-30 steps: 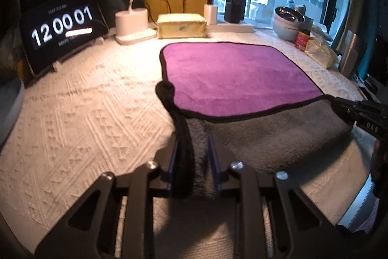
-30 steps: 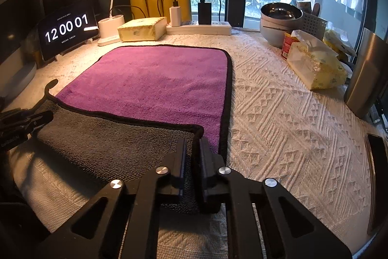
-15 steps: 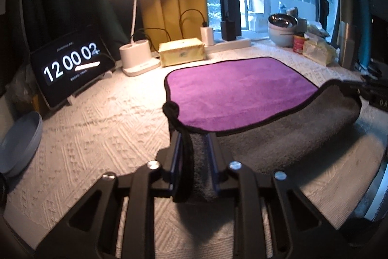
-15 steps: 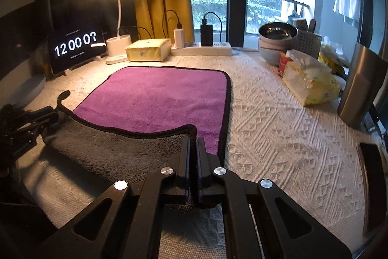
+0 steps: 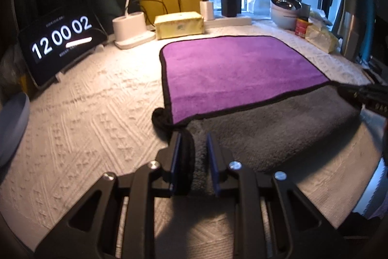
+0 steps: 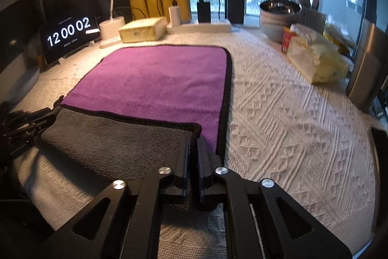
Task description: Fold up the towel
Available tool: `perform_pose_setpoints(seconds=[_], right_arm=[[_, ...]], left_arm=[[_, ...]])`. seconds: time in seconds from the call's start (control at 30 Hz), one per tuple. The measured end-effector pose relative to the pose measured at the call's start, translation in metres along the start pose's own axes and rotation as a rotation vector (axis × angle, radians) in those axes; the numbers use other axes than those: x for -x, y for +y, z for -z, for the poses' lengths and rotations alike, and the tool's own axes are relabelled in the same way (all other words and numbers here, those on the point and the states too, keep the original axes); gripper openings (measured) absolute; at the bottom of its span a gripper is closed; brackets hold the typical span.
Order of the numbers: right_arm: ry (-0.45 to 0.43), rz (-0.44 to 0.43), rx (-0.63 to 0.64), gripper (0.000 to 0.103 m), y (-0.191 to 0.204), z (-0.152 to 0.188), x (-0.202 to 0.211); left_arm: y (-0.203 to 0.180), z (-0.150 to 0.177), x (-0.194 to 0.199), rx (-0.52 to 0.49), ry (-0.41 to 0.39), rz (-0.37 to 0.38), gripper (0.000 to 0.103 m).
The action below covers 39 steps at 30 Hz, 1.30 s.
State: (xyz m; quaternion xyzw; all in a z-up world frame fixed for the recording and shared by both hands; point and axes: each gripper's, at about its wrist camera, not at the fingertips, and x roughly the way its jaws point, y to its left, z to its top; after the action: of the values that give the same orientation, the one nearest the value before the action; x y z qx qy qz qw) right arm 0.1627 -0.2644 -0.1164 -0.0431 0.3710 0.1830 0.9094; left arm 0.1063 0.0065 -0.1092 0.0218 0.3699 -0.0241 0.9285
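I see the white textured tablecloth [image 6: 291,128] covering the whole table, and on it the towel [image 5: 232,69], purple face up with a black hem, spread flat across the middle. Its near edge is turned over so the grey underside [image 5: 274,132] faces up in a band across the front, its hem lying on the purple.

My left gripper [image 5: 192,157] comes in low and level from the near side, pointing toward the window, at the towel's near left corner. Its jaws stand a little apart with the bunched black hem and grey pile between them, the fabric pressed against the left pad; I take it as gripped.

My right gripper [image 6: 192,157] sits at the near right corner, equally low, fingers almost together and pinching the folded-over grey corner. In the left view its tip [image 5: 359,96] shows at the right edge of the fold.

Behind the towel stand a clock display [image 6: 69,32] reading 12 00 02, a lit desk lamp [image 6: 110,26], a yellow box [image 5: 179,24], a bowl [image 6: 278,13] and a tissue pack [image 6: 315,62].
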Motion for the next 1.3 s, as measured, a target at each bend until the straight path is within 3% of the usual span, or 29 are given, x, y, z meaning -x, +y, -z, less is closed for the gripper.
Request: perform_pose_setpoints(seconds=[0.1,0.17,0.27,0.63,1.3], right_arm=[[0.016,-0.007,0.011,0.013,0.001,0.000,-0.003],[0.014,0.003,0.034,0.006,0.005,0.001,-0.003],[-0.011,0.002,0.047,0.005,0.007,0.001,0.001],[-0.138,0.014,0.088,0.004,0.014,-0.019,0.039],[-0.257,0.021,0.082,0.004,0.001,-0.061,0.044]], left_arm=[[0.000,0.000,0.001,-0.002,-0.003,0.028,0.012],[-0.002,0.000,0.002,-0.009,-0.008,0.030,0.011],[-0.001,-0.001,0.006,0.001,-0.019,0.040,0.011],[0.003,-0.022,0.038,0.020,-0.115,0.090,0.011],[0.014,-0.071,0.046,0.013,-0.241,0.095,0.011]])
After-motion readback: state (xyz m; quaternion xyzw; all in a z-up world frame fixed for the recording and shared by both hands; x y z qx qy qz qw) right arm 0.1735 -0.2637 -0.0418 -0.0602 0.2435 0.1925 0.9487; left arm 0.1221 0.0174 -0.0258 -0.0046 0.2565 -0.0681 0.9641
